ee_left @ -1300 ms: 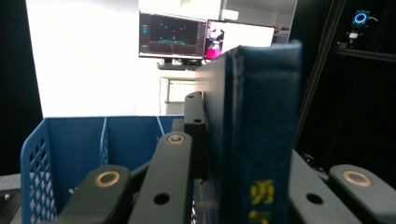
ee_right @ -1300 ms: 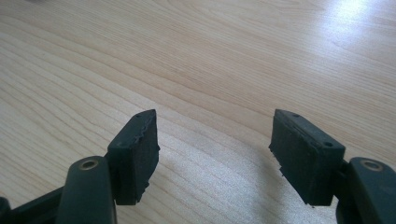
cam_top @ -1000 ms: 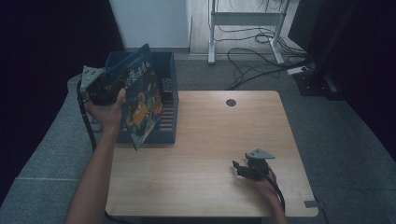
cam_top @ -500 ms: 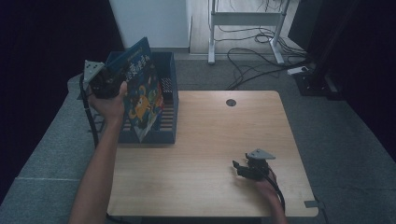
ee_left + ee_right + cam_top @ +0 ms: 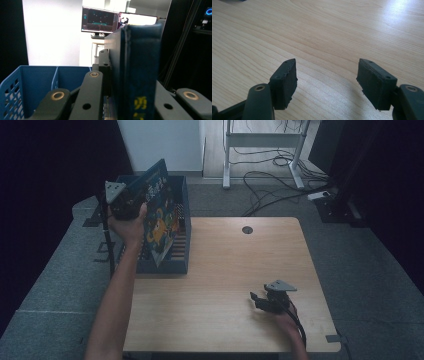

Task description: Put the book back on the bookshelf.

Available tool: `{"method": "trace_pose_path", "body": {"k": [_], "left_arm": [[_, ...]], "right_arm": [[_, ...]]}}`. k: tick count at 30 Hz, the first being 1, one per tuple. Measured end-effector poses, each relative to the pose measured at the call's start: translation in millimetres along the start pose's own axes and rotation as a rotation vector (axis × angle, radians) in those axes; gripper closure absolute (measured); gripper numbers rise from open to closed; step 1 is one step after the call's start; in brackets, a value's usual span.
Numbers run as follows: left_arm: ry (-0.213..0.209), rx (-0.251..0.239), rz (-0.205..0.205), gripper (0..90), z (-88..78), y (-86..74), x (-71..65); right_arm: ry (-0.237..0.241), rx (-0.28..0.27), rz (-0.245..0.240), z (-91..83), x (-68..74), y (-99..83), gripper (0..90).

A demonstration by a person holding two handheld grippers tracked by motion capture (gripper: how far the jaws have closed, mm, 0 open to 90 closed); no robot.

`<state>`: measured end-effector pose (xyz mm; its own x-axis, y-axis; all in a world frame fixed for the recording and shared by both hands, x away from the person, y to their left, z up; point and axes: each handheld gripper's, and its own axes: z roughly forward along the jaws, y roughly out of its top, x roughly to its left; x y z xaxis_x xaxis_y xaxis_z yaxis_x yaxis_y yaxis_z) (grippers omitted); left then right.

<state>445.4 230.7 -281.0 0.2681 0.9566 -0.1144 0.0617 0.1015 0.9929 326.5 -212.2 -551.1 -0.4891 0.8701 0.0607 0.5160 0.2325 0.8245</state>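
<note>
Book position has changed: we see the thin blue picture book, clamped between the jaws of the left gripper, now farther back over the blue slatted plastic crate than a second ago, tilted, lower corner inside. The right gripper rests unmoved on the light wooden table, jaws apart around nothing
</note>
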Motion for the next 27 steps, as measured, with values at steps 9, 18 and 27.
{"method": "trace_pose_path", "body": {"k": [9,18,27], "left_arm": [[0.033,-0.013,0.038,82.3,11.6,-3.0,-8.6],[0.034,-0.028,0.033,82.3,24.8,-13.6,-14.6],[0.059,-0.053,0.065,82.3,33.4,-22.4,-25.0]], "right_arm": [[-0.004,0.0,-0.004,-1.4,0.6,-1.0,31.4],[-0.003,-0.001,-0.002,-2.0,0.1,-1.5,31.4],[-0.003,-0.003,0.002,-2.8,0.2,-2.0,31.3]]}}
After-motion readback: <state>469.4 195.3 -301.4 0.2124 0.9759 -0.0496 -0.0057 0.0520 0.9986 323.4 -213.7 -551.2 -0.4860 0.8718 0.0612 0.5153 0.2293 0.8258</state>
